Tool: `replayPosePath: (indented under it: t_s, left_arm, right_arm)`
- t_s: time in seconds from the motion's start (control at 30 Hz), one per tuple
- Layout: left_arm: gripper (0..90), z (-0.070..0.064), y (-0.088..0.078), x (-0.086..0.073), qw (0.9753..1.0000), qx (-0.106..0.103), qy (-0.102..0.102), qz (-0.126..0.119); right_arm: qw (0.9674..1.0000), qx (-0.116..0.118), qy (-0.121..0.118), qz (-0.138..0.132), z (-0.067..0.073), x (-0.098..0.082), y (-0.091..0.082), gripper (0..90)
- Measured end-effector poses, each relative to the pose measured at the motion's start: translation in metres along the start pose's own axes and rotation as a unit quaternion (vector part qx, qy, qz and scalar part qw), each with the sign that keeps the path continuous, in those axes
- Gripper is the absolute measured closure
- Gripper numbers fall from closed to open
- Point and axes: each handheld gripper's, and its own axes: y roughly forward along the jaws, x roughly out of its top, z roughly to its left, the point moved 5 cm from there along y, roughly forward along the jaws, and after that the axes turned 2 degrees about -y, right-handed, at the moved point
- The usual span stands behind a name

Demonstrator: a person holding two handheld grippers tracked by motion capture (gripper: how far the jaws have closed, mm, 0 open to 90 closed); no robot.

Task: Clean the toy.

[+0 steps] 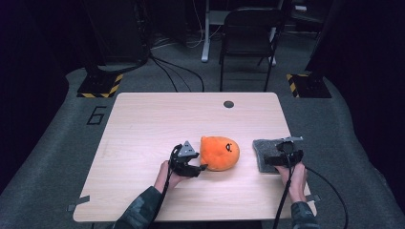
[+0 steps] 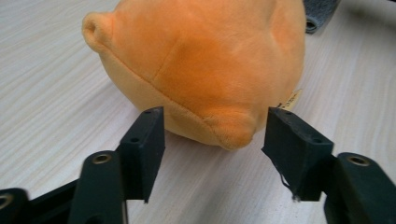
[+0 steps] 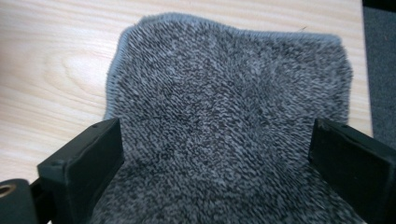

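Two grippers, two targets on the wooden table [image 1: 143, 124]. Orange plush toy [image 1: 219, 152] sits centre-right of the high view, just right of the left gripper [image 1: 202, 167]. Grey fuzzy cloth [image 1: 267, 151] lies right of the toy, apart from it, under the right gripper [image 1: 286, 141].

L gripper: jaws abt half open, straddling a small nub at the plush's near end; in the left gripper view the toy [image 2: 201, 65] takes up the upper centre, nub low centre between the pads, gap visible both sides — no pinch yet, nothing held. Plush's long axis runs roughly left-right in the high view, so the tool meets it end-on. Judging: close straight in on the nub; L hand clearly nearer to the toy.

R gripper: jaws wide, set over the cloth [image 3: 233, 102], which spreads from between them to upper centre of the right gripper view. Can't tell if pads touch the pile; no grip seen.
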Motion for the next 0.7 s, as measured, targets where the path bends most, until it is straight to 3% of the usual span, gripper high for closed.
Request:
replayPosePath:
  t_s: [0.2,0.23,0.33,0.4,0.7]
  left_arm:
    - [52.8,0.0,0.003,-0.003,0.9999,-0.007,-0.01,-0.007]
    - [58.1,0.0,0.002,-0.003,0.9999,-0.01,-0.011,-0.009]
    - [63.9,0.0,0.002,-0.006,0.9998,-0.012,-0.013,-0.004]
    - [66.8,0.0,0.002,-0.006,0.9999,-0.012,-0.01,-0.003]
    - [72.5,-0.001,0.002,-0.006,0.9997,-0.015,-0.017,-0.011]
  right_arm:
    - [0.9997,-0.002,0.015,0.02,0.002,0.0,0.015,2.3]
    - [0.9996,0.005,0.01,0.025,0.0,-0.001,0.021,5.3]
    - [0.9992,0.008,0.028,0.027,0.0,-0.002,0.021,11.8]
    - [0.9993,0.01,0.027,0.025,0.001,-0.002,0.021,15.4]
    - [0.9994,0.028,0.015,0.01,0.007,-0.001,0.013,61.1]
